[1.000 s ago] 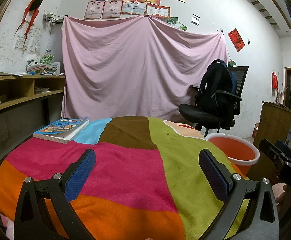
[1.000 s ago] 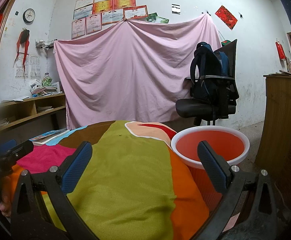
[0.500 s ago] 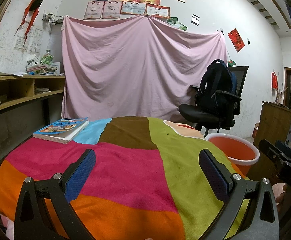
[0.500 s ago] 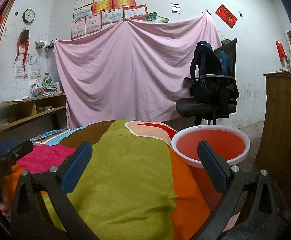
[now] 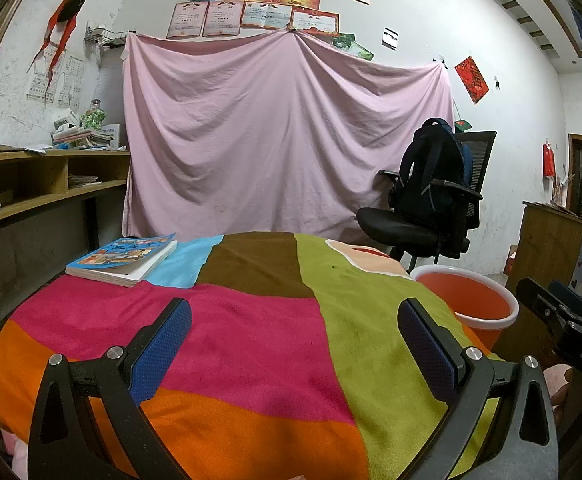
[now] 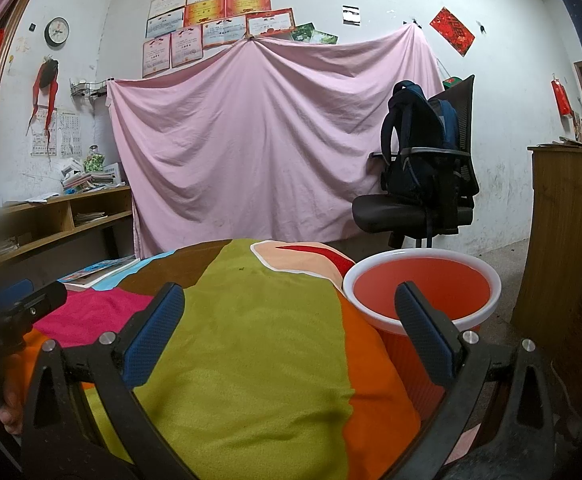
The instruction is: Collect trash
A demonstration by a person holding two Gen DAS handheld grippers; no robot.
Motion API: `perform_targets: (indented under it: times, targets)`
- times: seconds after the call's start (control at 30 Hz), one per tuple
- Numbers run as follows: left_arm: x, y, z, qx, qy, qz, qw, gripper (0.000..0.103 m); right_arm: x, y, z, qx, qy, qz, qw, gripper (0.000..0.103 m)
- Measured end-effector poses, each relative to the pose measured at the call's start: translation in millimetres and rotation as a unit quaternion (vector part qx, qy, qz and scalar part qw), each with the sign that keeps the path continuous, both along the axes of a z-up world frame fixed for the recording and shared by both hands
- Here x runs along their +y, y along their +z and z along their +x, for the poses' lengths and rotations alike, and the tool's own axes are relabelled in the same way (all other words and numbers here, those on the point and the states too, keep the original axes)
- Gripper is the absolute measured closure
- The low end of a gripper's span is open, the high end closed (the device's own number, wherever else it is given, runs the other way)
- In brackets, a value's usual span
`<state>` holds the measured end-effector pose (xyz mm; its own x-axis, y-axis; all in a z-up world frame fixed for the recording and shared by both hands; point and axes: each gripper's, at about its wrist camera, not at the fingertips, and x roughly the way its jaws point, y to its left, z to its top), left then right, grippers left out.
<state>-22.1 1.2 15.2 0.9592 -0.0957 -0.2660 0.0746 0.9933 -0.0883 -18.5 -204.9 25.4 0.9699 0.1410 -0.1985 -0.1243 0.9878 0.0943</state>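
Observation:
An orange bin with a white rim (image 5: 467, 300) (image 6: 423, 288) stands on the floor off the right edge of the table, which is covered by a patchwork cloth (image 5: 227, 320) (image 6: 251, 340). My left gripper (image 5: 295, 340) hovers open above the pink and green patches, nothing between its blue pads. My right gripper (image 6: 291, 328) is open too, over the green and orange patches, its right finger in front of the bin. A tiny dark speck (image 5: 334, 267) (image 6: 242, 268) lies on the green patch. No other trash shows on the cloth.
A book (image 5: 123, 258) lies at the cloth's far left. An office chair with a dark backpack (image 5: 431, 196) stands behind the bin. Wooden shelves (image 5: 31, 192) run along the left wall, a wooden cabinet (image 6: 559, 232) stands at right. A pink sheet covers the back wall.

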Motion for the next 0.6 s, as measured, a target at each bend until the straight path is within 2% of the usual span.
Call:
perform_targets:
  times: [0.6]
  targets:
    - [0.4,0.0,0.1,0.0,0.0,0.0,1.0,0.002,0.2,1.1,0.2,0.0,0.0,0.001,1.0,0.0]
